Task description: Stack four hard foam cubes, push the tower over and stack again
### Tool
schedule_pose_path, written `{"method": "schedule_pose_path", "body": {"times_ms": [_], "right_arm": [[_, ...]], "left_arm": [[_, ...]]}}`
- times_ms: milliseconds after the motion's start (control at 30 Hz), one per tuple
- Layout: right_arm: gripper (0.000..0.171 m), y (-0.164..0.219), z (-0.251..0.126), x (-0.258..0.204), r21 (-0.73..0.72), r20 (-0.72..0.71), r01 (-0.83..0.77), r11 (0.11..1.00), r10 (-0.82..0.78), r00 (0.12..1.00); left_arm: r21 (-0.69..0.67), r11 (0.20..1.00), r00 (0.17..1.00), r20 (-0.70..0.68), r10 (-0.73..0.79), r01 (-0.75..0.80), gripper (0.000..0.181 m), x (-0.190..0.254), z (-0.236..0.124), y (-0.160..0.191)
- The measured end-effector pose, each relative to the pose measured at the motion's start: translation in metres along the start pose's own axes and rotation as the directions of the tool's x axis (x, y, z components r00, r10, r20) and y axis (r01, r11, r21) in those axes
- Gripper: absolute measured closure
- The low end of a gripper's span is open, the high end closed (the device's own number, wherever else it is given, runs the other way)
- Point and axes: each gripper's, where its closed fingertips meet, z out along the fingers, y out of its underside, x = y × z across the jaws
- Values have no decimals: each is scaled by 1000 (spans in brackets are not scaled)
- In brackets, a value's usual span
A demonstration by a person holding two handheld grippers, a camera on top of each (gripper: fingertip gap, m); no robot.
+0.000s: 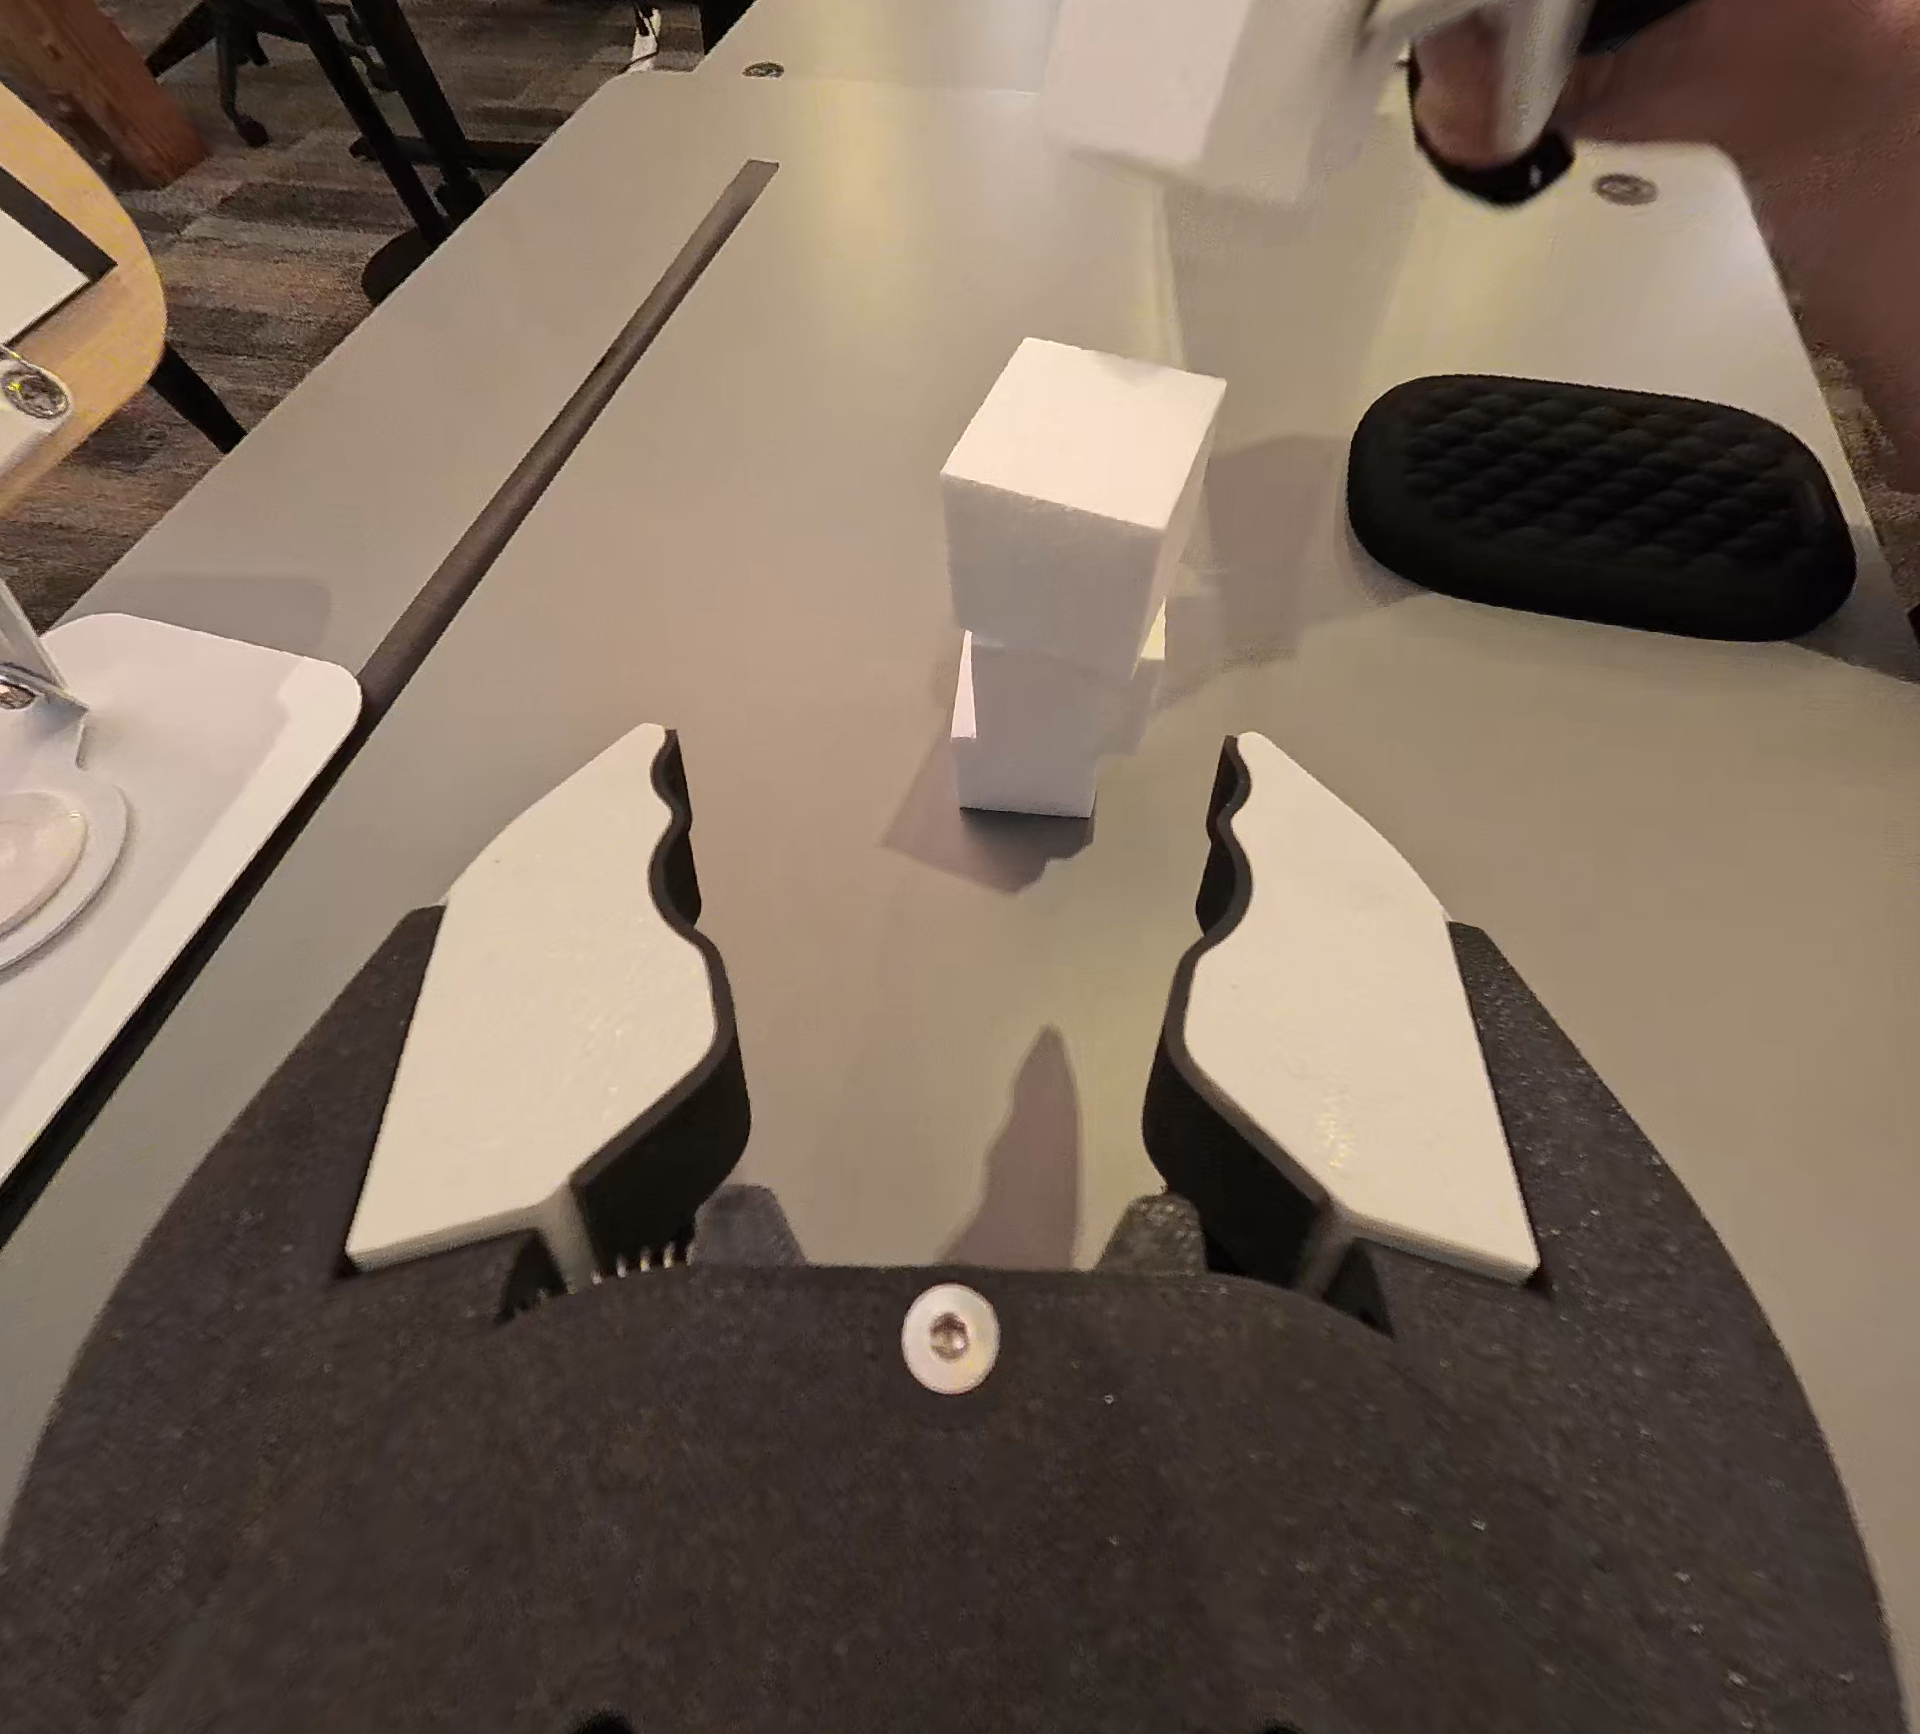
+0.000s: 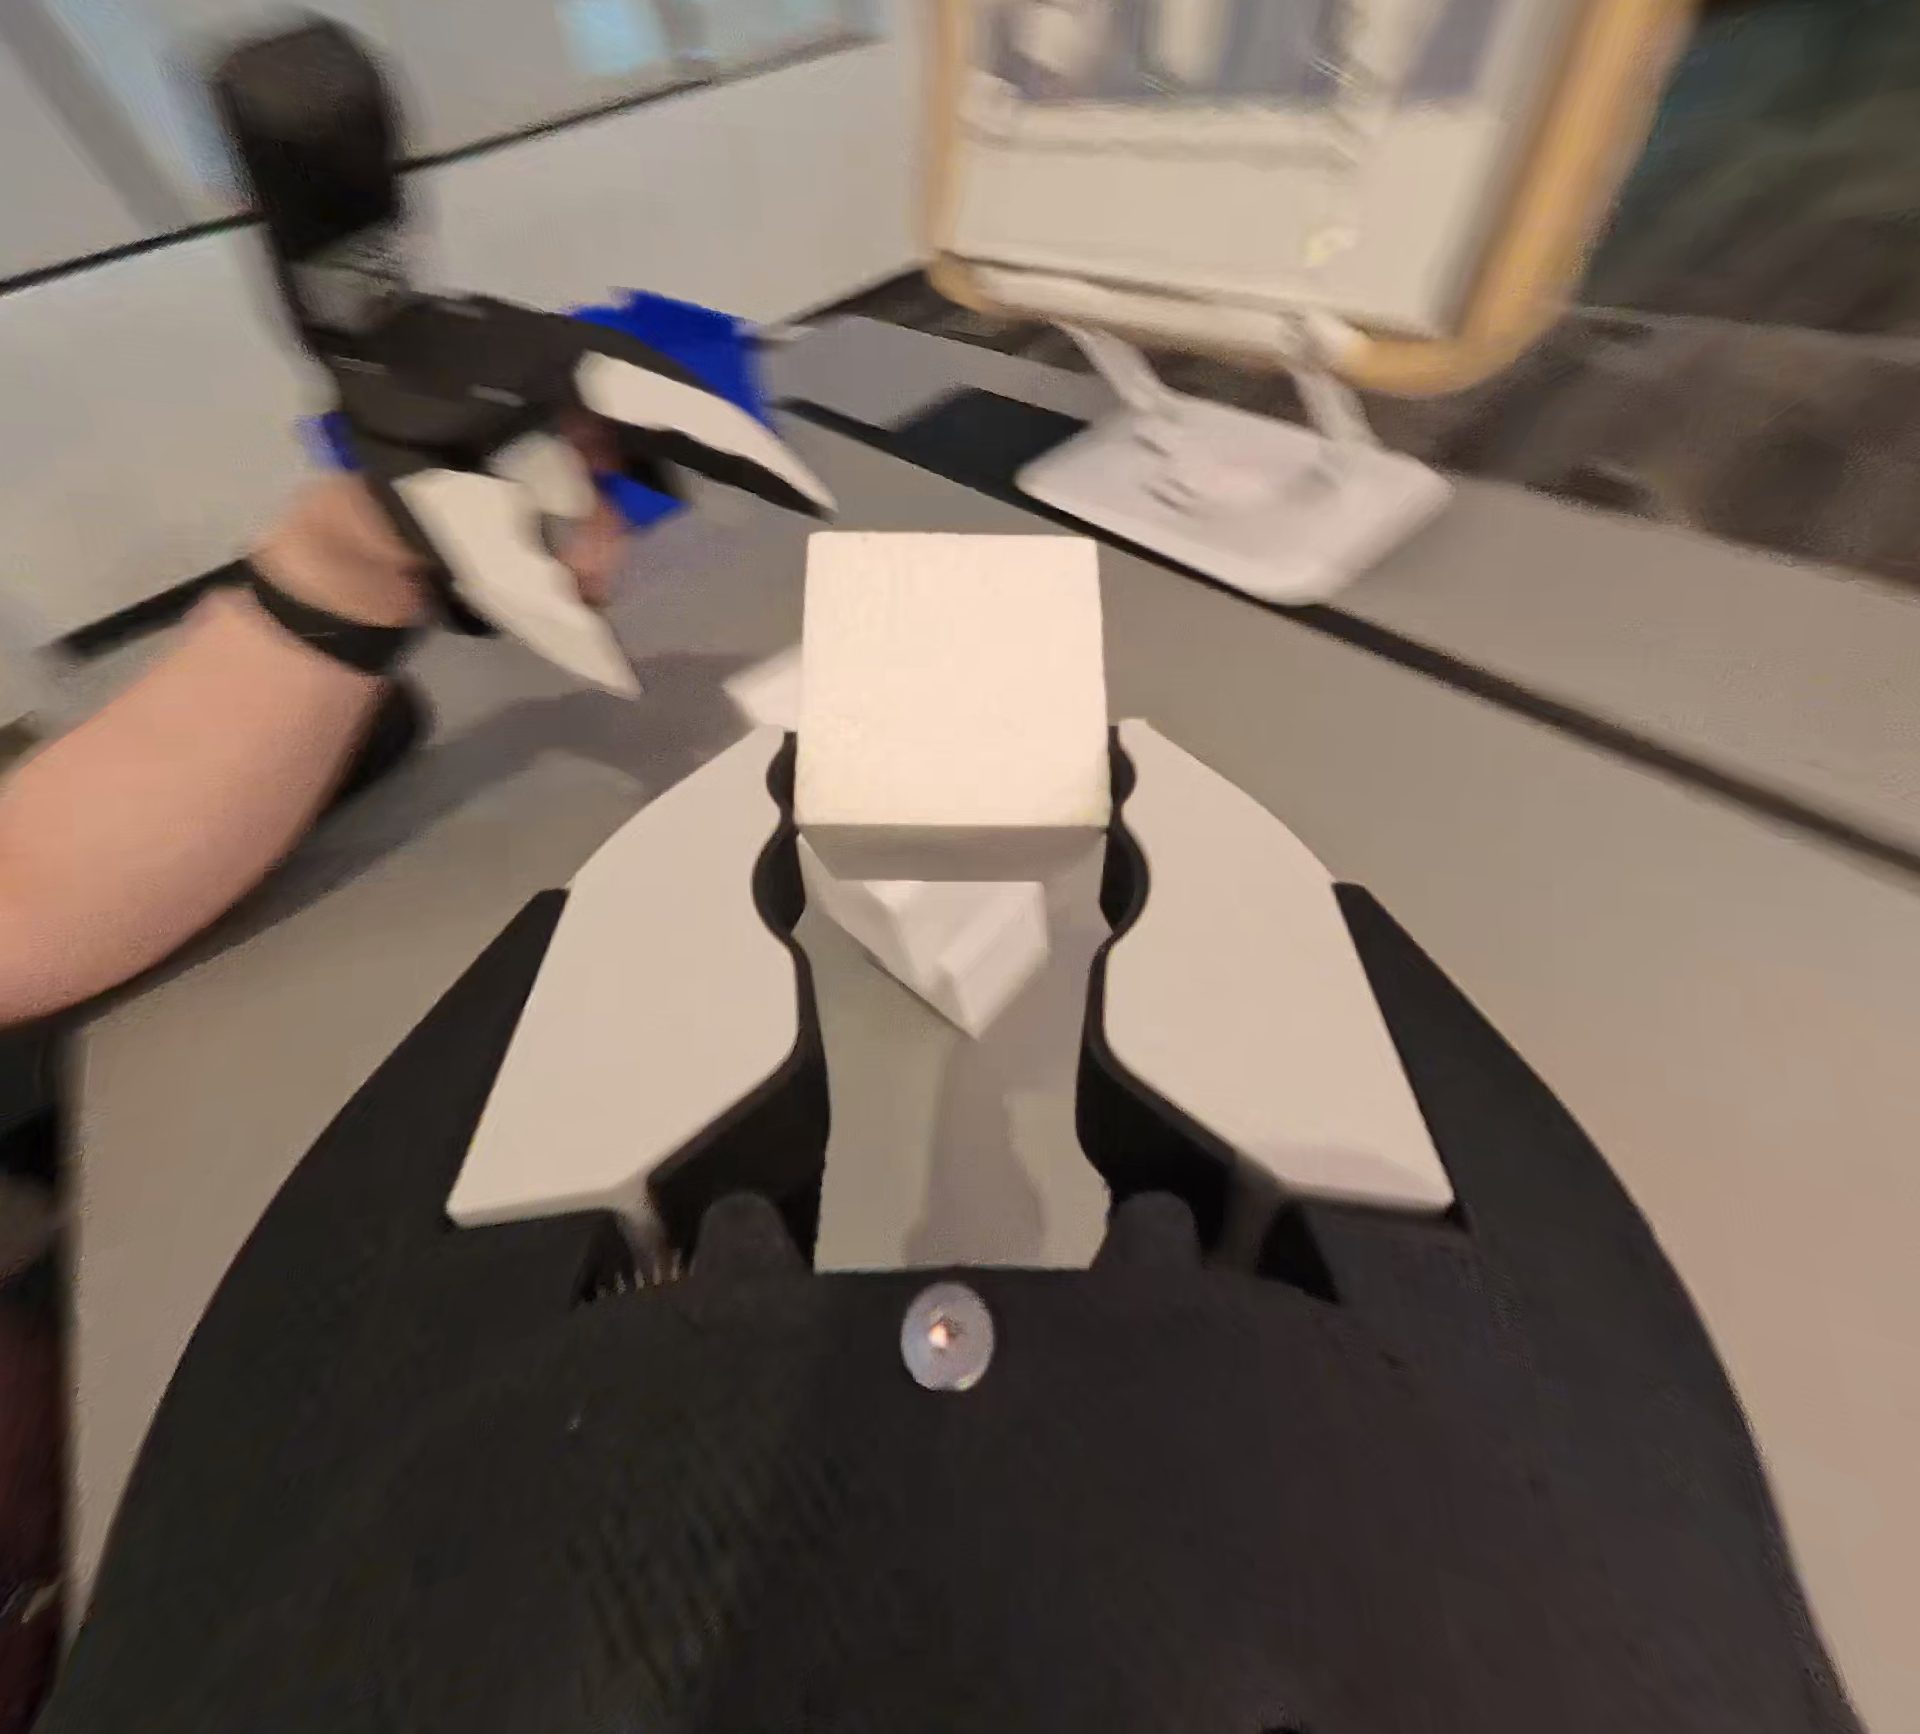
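Left wrist view puts your left gripper (image 1: pixel 951 811) nearest, fingers spread wide with nothing between them, low over the grey table (image 1: pixel 1455 853). Just beyond its tips stands the tower (image 1: pixel 1060 604) of three cubes, each twisted off square from the one under it, so the top cube (image 1: pixel 1081 479) overhangs. Farther back and high, your right gripper (image 2: pixel 951 780) is clamped on the fourth cube (image 2: pixel 951 676), which hangs above the tower in the right wrist view. The blur suggests you are moving fast. Come down off centre or tilted and the crooked tower will likely tip early. Release before the cube sits flat and it may slide off. The black pad (image 1: pixel 1600 505) to the right could catch a tumbling cube.
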Motion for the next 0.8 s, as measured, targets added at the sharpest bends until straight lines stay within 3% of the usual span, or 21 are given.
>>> {"method": "schedule_pose_path", "body": {"times_ms": [100,233,667,800], "right_arm": [[115,-31,21,-44,-73,297,134,988,-107,949],[115,-18,42,-44,-265,427,289,920,-157,890],[115,13,60,-24,-363,450,373,854,-189,873],[100,7,58,-26,-292,402,366,883,-234,885]], "left_arm": [[-14,1000,1000,7,16,-16,87,-1,-1,2],[-56,998,1000,20,16,-15,87,-5,-1,11],[-68,998,1000,16,1,0,88,-8,5,16],[-55,998,999,47,4,-1,87,-14,1,15]]}}
